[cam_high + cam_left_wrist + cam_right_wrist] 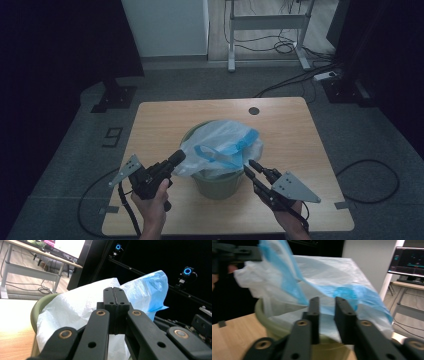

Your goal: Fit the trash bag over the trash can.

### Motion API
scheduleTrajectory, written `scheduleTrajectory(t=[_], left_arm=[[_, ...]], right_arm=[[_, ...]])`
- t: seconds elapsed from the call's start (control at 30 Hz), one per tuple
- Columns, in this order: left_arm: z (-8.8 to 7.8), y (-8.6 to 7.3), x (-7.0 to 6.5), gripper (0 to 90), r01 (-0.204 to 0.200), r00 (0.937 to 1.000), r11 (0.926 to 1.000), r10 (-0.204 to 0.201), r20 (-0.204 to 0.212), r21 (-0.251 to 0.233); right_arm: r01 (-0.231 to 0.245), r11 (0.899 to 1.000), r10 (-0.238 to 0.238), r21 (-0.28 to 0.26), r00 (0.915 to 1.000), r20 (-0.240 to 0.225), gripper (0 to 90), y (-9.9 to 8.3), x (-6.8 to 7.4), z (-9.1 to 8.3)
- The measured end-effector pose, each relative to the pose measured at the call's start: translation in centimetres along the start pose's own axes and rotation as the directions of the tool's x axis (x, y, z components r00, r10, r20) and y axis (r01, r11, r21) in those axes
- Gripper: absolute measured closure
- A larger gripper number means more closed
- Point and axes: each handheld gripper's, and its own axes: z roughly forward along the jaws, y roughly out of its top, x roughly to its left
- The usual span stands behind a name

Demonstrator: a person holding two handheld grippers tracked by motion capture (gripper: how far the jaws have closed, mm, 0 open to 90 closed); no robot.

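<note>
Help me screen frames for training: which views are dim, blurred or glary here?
High view: dim overall, black corners, yet the bag, bin and table read clearly. Left gripper view: sharp, with the tabletop at left washed out. Right gripper view: soft and smeared, bag edges and right gripper fuzzy.

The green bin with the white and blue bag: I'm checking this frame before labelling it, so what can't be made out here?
- Inside of the green plastic bin: hidden in the high view by the white and blue plastic bag.
- Whether the shut left tongs pinch bag film: not settled in the left gripper view.
- Bin's base: cut off by the bottom edge in the right gripper view, behind the parted right tongs.
</note>
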Motion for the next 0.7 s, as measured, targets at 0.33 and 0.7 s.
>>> scheduleTrajectory(t=[0.33, 0.7], left_arm=[[0.8, 1.0, -0.4, 89.9, 0.001, 0.9999, 1.0000, -0.001, 0.015, -0.006], [-1.4, -0.1, -0.6, 89.7, -0.013, 0.9974, 0.9995, 0.011, 0.071, 0.029]], right_arm=[[0.072, 0.997, -0.069, 0.036, 0.9949, -0.074, 63.4, 1.1, 1.3, 2.2], [0.184, 0.980, -0.178, 0.079, 0.9814, -0.070, 89.2, 0.9, 2.4, 1.3]])
